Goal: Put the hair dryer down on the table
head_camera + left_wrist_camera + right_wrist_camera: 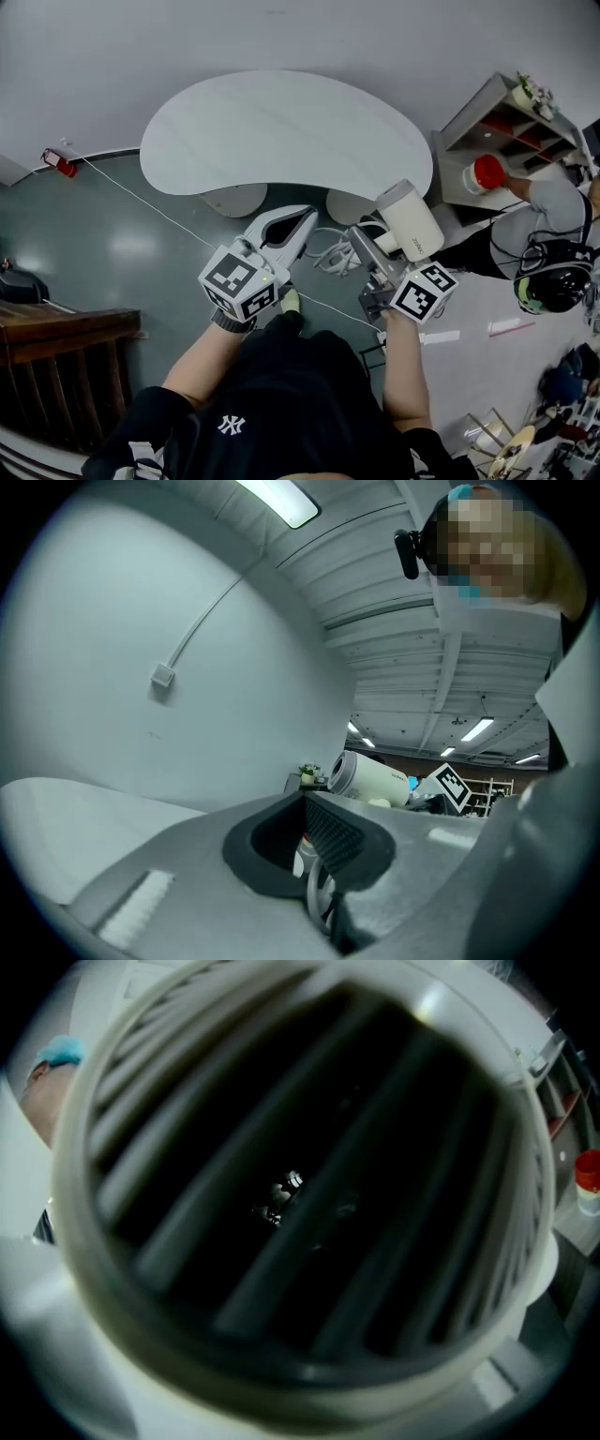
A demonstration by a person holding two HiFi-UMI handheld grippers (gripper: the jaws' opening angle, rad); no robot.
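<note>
1. Hair dryer (410,220): white, with a short barrel. It is held in the air in front of the person, just off the near edge of the surface (281,131) and not touching it. The barrel's slatted end fills the right gripper view.
2. Right claw (377,261): closed on the hair dryer at the handle below the barrel, as read from the head view. Its own view is blocked by the barrel end.
3. Left claw (302,225): jaws drawn together with the dark pads meeting. A loop of the cord (314,892) appears pinched between them.
4. Handling (a judgement):
   - The shell is hard plastic, stiff and smooth, so it may slip.
   - The weight sits in the barrel, making it top-heavy over a handle grip. The handle is still the soundest place to hold.
   - It is best laid on its side, since the round barrel may roll.
5. Cord (a judgement): limp and trailing, it could snag at the surface edge, so it should be kept gathered while lowering.
6. Surface: white and kidney-shaped, lying beyond both claws.
7. Containers:
   - Shelf unit (487,127): stands to the right of the surface with open compartments. Their contents are too small to tell.
   - Jar (485,173): white with a red lid, at the shelf's front beside another person's arm (539,195). Whether it stands or is held cannot be told. The lid is on and the contents are hidden.
</note>
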